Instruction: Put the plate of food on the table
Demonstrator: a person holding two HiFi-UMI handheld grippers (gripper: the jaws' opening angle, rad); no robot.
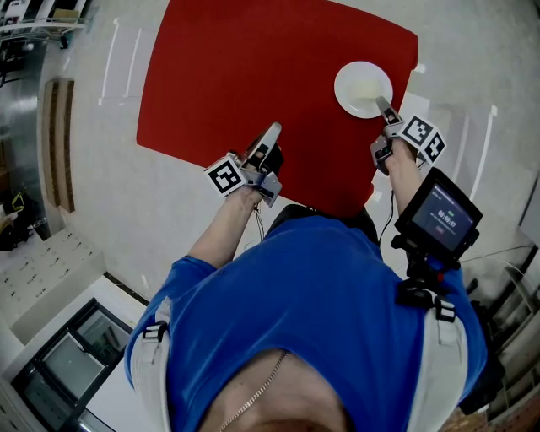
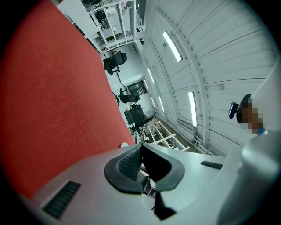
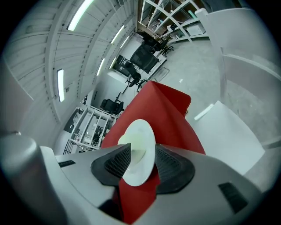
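One plate: white, round, pale yellowish food inside; flat on red table, toward its right edge.
Right hand-held gripper: jaws apart astride plate's rim.
Left hand-held gripper: closed, empty.

**A:** Looking straight down the right gripper now, spread wide and straddling the near rim of a white plate.

**B:** Squeezing it?

**A:** Doesn't look that way. Ribbed black pads either side, not pinching the rim.

**B:** And on the plate?

**A:** Pale yellowish food around the middle, too blurred to name. Lying flat on the red bench.

**B:** Beyond that?

**A:** Grey floor past the far corner, black office chairs further back, white shelving racks off to the left, strip lights up top.
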